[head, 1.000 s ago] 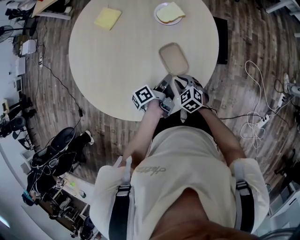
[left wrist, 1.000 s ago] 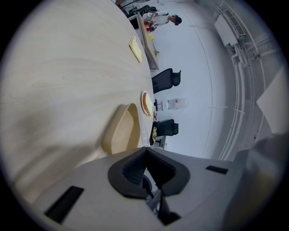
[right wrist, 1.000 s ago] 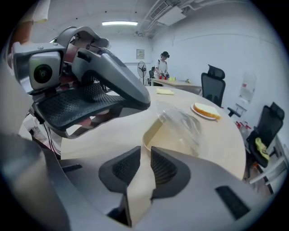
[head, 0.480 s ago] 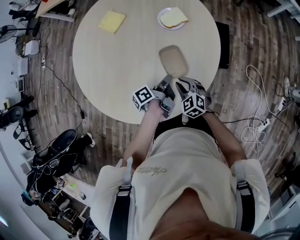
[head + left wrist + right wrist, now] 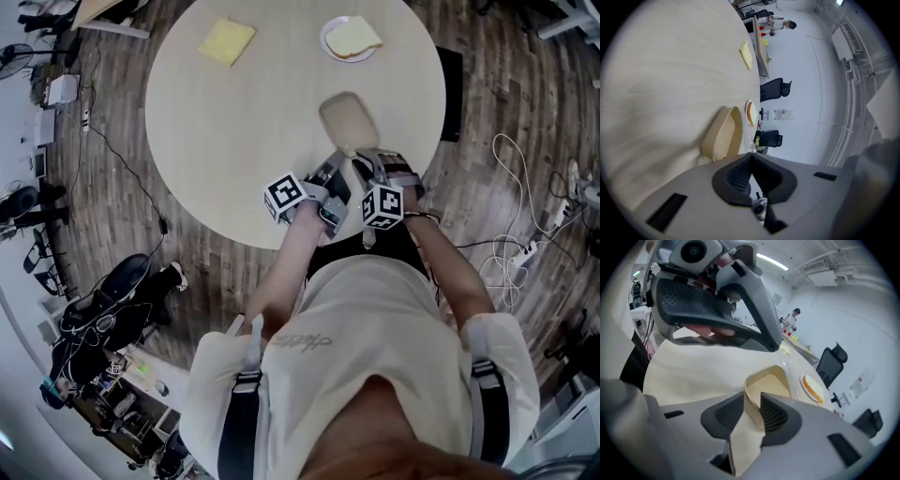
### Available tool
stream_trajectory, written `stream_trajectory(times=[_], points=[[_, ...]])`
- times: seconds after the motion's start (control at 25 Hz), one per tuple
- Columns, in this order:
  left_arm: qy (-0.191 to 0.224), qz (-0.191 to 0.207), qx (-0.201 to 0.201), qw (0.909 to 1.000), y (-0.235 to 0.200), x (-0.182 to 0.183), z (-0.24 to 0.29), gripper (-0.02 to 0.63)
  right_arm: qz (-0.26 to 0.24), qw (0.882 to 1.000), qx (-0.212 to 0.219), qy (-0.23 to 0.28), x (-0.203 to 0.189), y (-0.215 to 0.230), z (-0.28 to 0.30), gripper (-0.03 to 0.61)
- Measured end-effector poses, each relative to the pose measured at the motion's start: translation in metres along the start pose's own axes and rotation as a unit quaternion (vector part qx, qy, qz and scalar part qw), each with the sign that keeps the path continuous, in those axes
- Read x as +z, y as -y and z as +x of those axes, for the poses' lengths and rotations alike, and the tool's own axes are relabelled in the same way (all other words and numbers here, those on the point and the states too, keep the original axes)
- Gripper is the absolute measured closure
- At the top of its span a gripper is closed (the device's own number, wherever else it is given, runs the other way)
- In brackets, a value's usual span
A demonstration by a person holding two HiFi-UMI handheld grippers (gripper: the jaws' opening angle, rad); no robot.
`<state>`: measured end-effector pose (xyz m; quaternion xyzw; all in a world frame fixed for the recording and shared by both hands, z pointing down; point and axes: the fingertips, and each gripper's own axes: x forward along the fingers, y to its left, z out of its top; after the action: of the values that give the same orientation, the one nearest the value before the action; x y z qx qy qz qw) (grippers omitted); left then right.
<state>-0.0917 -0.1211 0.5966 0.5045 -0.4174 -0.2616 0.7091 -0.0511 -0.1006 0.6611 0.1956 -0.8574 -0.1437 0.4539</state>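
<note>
A shallow beige tray (image 5: 345, 120) lies on the round pale table (image 5: 234, 141) near its front edge. My right gripper (image 5: 364, 167) is shut on the tray's near rim (image 5: 754, 394), which stands between the black pads. A clear film (image 5: 789, 370) runs along the tray's (image 5: 771, 380) side. My left gripper (image 5: 333, 180) hovers just left of the right one, over the same end of the tray (image 5: 721, 136). Its jaws (image 5: 751, 157) are shut, and I cannot tell whether they pinch the film.
A white plate with a slice of bread (image 5: 351, 37) sits at the table's far side, and a yellow square slice (image 5: 227, 40) lies at the far left. Cables (image 5: 511, 244) trail on the wooden floor at right. Office chairs (image 5: 829, 363) and a distant person (image 5: 791, 319) stand beyond the table.
My right gripper has tipped and shifted slightly left while keeping hold of the tray rim. The left gripper now looms higher and closer in the right gripper view. The tray stays put.
</note>
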Motion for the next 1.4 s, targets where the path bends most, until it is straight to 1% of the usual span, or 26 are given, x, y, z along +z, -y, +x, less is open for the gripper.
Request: stream_trajectory(times=[0.12, 0.44, 0.6, 0.8, 1.0, 1.12, 1.28, 1.4], points=[[0.002, -0.004, -0.006, 1.0000, 0.005, 0.002, 0.000, 0.595, 0.003, 1.000, 0.019, -0.011, -0.004, -0.004, 0.006, 0.480], [0.006, -0.001, -0.033, 0.9994, 0.041, 0.008, 0.005, 0.595, -0.019, 0.999, 0.047, -0.015, -0.002, -0.009, 0.007, 0.516], [0.010, 0.013, -0.055, 0.9984, 0.064, 0.014, 0.010, 0.595, -0.024, 0.997, 0.067, -0.021, -0.004, -0.014, 0.008, 0.534], [0.009, 0.000, -0.049, 0.9988, 0.067, 0.017, 0.016, 0.595, -0.023, 0.996, 0.086, -0.019, -0.005, -0.018, 0.006, 0.543], [0.007, 0.006, -0.074, 0.9972, 0.093, 0.017, 0.029, 0.595, -0.011, 0.994, 0.103, -0.019, -0.009, -0.022, 0.004, 0.545], [0.009, 0.011, -0.072, 0.9973, 0.098, 0.022, 0.035, 0.595, -0.011, 0.994, 0.110, -0.019, -0.011, -0.024, 0.003, 0.546], [0.014, 0.017, -0.084, 0.9962, 0.114, 0.033, 0.044, 0.595, -0.001, 0.993, 0.113, -0.023, -0.016, -0.024, 0.003, 0.557], [0.014, 0.024, -0.090, 0.9955, 0.121, 0.035, 0.047, 0.595, 0.000, 0.994, 0.109, -0.024, -0.021, -0.023, -0.001, 0.555]])
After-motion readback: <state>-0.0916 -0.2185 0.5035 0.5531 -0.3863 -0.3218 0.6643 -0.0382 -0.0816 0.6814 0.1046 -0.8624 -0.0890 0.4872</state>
